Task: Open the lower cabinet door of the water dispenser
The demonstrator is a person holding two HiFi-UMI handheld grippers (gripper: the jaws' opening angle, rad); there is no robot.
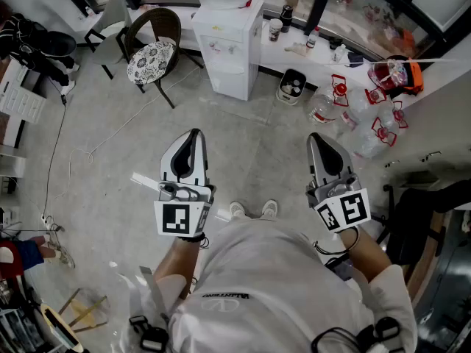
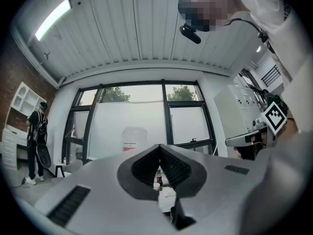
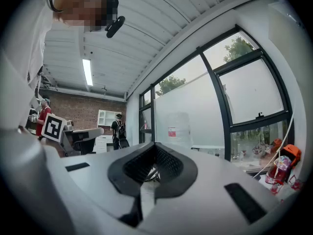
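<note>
Right gripper (image 1: 316,138) apart from white water dispenser (image 1: 229,57)

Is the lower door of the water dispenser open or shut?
Shut: the lower door lies flush with the front of the water dispenser.

Grey concrete floor (image 1: 243,145), white cable (image 1: 121,126) trailing across it. Wicker chair (image 1: 151,50), patterned cushion. Black-framed windows (image 2: 146,116). White slatted ceiling (image 2: 137,28), strip light (image 2: 51,18) lit. Brick wall (image 3: 83,114); white shelf unit (image 3: 105,116) against it.
</note>
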